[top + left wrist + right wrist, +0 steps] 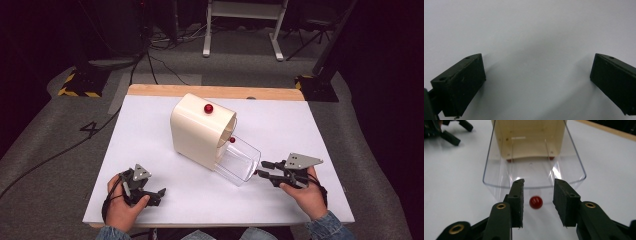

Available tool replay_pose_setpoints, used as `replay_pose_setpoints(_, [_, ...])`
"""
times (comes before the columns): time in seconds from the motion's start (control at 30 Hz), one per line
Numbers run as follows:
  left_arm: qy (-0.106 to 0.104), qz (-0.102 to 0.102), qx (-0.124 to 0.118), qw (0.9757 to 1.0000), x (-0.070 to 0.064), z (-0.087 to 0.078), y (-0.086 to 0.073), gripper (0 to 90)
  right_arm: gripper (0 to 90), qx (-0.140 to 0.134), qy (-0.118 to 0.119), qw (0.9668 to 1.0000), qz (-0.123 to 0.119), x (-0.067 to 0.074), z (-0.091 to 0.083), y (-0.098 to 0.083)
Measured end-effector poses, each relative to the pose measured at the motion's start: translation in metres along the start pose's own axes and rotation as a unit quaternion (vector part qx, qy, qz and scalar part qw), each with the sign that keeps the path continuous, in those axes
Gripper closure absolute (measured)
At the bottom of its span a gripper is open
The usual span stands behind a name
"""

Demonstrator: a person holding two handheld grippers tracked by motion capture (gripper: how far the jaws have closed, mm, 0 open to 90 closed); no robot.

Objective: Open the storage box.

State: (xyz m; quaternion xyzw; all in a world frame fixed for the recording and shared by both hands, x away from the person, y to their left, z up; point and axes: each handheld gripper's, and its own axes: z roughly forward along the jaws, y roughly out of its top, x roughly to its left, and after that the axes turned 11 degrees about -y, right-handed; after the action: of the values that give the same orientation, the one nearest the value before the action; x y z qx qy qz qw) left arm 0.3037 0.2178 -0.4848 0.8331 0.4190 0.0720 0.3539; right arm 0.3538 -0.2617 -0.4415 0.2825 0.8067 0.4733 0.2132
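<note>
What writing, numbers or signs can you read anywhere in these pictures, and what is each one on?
"4": a dark mark on the grey floor covering left of the table, in the high view.
Yellow-and-black hazard stripes, no words: on the stand base at the far left, and on another base at the far right.
Cream box, clear drawer, red knob, both claws: no lettering readable.

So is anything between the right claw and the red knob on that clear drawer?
Nothing visible. The right claw is open, and the red knob on the clear drawer front sits in the gap between its jaws, untouched by either.
</note>
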Motion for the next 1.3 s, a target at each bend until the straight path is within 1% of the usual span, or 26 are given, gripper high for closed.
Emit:
replay_pose_setpoints(0.1, [0.001, 0.002, -0.001, 1.0, 0.0, 0.0, -0.001, 0.0, 61.0, -0.014, 0.004, 0.9999, 0.004, 0.0, -0.001, 0.013])
replay_pose_setpoints(0.23, [0.001, 0.003, -0.004, 1.0, -0.001, 0.0, -0.001, 0.0, 61.6, -0.033, 0.012, 0.9994, 0.006, 0.002, 0.003, 0.029])
replay_pose_setpoints(0.4, [0.003, 0.004, -0.007, 1.0, -0.001, 0.0, -0.002, 0.0, 63.4, -0.062, 0.027, 0.9977, 0.004, 0.005, 0.012, 0.047])
replay_pose_setpoints(0.6, [0.002, 0.004, -0.007, 1.0, -0.001, 0.0, -0.002, 0.0, 65.0, -0.075, 0.037, 0.9965, 0.003, 0.008, 0.028, 0.062])
replay_pose_setpoints(0.63, [0.002, 0.004, -0.007, 1.0, -0.001, 0.0, -0.002, 0.0, 65.2, -0.075, 0.038, 0.9964, 0.005, 0.009, 0.031, 0.064])
replay_pose_setpoints(0.77, [0.002, 0.002, -0.008, 1.0, -0.001, 0.0, -0.002, 0.0, 65.8, -0.073, 0.038, 0.9967, 0.001, 0.011, 0.045, 0.068])
replay_pose_setpoints(0.8, [0.002, 0.005, -0.006, 1.0, -0.001, 0.0, -0.002, 0.0, 65.9, -0.072, 0.037, 0.9967, -0.002, 0.011, 0.048, 0.069])
replay_pose_setpoints(0.9, [0.002, 0.004, -0.004, 1.0, 0.0, 0.0, -0.001, 0.0, 67.0, -0.074, 0.035, 0.9966, 0.001, 0.012, 0.055, 0.072])
replay_pose_setpoints(0.97, [0.0, 0.001, -0.005, 1.0, -0.001, 0.0, -0.001, 0.0, 67.9, -0.078, 0.032, 0.9965, 0.001, 0.012, 0.058, 0.073])
replay_pose_setpoints(1.07, [0.0, 0.001, -0.004, 1.0, 0.0, 0.0, -0.001, 0.0, 70.6, -0.084, 0.029, 0.996, 0.007, 0.012, 0.062, 0.074])
replay_pose_setpoints(1.2, [0.0, 0.002, -0.003, 1.0, 0.0, 0.0, -0.001, 0.0, 72.5, -0.084, 0.029, 0.9959, 0.017, 0.012, 0.067, 0.073])
replay_pose_setpoints(1.3, [0.0, 0.001, -0.002, 1.0, 0.0, 0.0, -0.001, 0.0, 73.9, -0.086, 0.028, 0.9958, 0.016, 0.012, 0.069, 0.074])
